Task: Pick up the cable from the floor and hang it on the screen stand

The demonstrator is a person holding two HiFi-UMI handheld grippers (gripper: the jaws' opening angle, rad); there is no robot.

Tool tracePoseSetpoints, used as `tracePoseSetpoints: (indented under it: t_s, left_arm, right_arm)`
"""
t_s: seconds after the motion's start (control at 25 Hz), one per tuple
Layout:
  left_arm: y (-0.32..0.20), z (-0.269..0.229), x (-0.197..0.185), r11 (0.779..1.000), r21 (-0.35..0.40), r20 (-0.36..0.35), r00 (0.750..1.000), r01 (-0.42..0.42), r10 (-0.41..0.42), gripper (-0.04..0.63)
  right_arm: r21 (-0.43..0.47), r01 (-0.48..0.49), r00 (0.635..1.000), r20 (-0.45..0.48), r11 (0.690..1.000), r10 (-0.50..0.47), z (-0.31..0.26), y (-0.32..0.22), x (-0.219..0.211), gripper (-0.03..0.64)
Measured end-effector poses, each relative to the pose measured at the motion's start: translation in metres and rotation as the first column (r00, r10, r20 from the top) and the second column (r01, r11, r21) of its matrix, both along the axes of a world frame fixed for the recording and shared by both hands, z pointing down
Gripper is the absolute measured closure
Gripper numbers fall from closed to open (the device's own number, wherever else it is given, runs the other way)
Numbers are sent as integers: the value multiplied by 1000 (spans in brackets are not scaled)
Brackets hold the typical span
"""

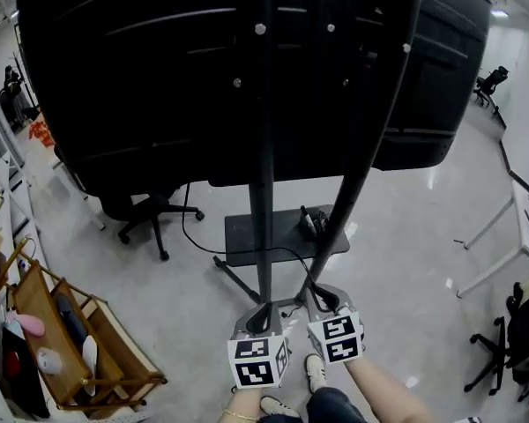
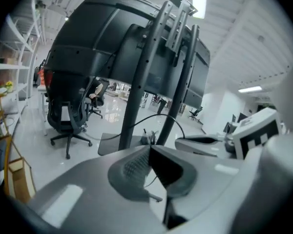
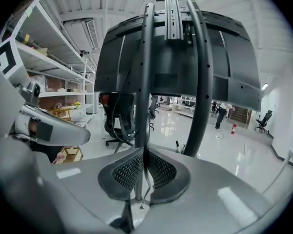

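Two grippers sit side by side at the bottom of my head view, and both are closed down narrow on the cable (image 1: 247, 252). In the right gripper view, the right gripper (image 3: 145, 155) has its ribbed pads pinched together with a thin dark strand running down between them. In the left gripper view, the left gripper (image 2: 150, 150) has its tips meeting and a thin dark line showing just below them, which I read as the same cable. From the jaws the cable's long run goes forward and down. It arcs past the foot of the poles onto the base plate (image 1: 256, 236) on the floor, then loops away to my left toward the office chair (image 1: 150, 214). Directly ahead of both grippers stands the screen stand (image 1: 266, 148). Its upright pole is in line with the left gripper (image 1: 263, 311), and the slanted pole is just in front of the right gripper (image 1: 322, 300). That puts each hand near a pole, and I can't call either one clearly nearer the stand. Farther up, behind the big black screen (image 1: 159, 77), the mounting bracket (image 3: 172, 13) tops the poles. It sits well above where the jaws point, so I judge that hanging the cable calls for reaching up and forward, draping the held stretch across the poles rather than along them.
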State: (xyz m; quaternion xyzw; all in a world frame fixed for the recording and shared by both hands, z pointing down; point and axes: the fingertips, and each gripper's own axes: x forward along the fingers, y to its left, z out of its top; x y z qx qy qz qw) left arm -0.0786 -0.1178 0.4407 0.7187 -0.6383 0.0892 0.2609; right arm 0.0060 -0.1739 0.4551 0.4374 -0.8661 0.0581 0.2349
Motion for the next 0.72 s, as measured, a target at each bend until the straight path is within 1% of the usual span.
tracePoseSetpoints:
  t_s: [0.12, 0.24, 0.4, 0.6, 0.72]
  left_arm:
    - [-28, -55, 12, 997, 62, 45, 998, -41, 38, 588]
    - [-52, -98, 27, 992, 91, 71, 994, -88, 81, 588]
    - [-79, -152, 47, 983, 147, 113, 989, -113, 97, 588]
    - [-115, -228, 76, 953, 255, 128, 983, -163, 134, 588]
    - [-138, -272, 93, 929, 314, 186, 973, -194, 140, 588]
  right_arm:
    - [57, -14, 1000, 3, 998, 14, -54, -17, 10, 594]
    - [124, -22, 1000, 4, 992, 22, -104, -33, 21, 594]
    - [197, -31, 999, 22, 980, 27, -170, -54, 43, 594]
    - [290, -55, 997, 65, 956, 37, -258, -84, 74, 594]
    - [361, -54, 997, 77, 931, 28, -309, -102, 88, 594]
